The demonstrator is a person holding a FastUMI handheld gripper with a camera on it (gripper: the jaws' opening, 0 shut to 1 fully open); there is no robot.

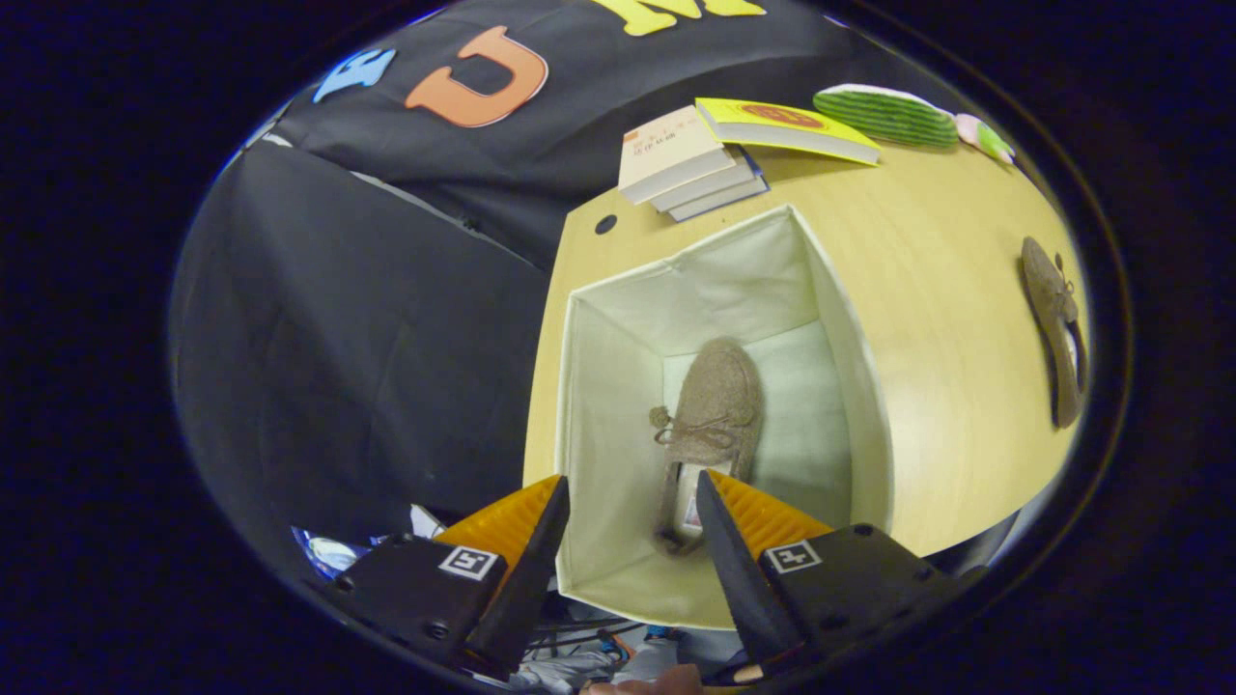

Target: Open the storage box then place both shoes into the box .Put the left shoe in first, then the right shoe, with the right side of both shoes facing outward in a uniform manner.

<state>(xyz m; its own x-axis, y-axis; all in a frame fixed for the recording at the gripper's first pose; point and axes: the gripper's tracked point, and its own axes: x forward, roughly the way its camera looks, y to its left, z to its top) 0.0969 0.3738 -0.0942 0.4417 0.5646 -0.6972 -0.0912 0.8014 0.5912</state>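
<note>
Tongs (632, 502) hovered above open storage box (589, 386), fingers spread apart, grasping nothing. One brown shoe (710, 415) lay on box floor, heel between fingertips, toe pointing away toward far wall, long axis running along fingers. Box stood at near edge of desk (927, 319). Second shoe (1054, 328) lay on its side well apart, toward desk's right edge. Stack of books (686, 159) and yellow book (787, 125) sat beyond box at far edge; green striped item (884, 114) in far right corner.
</note>
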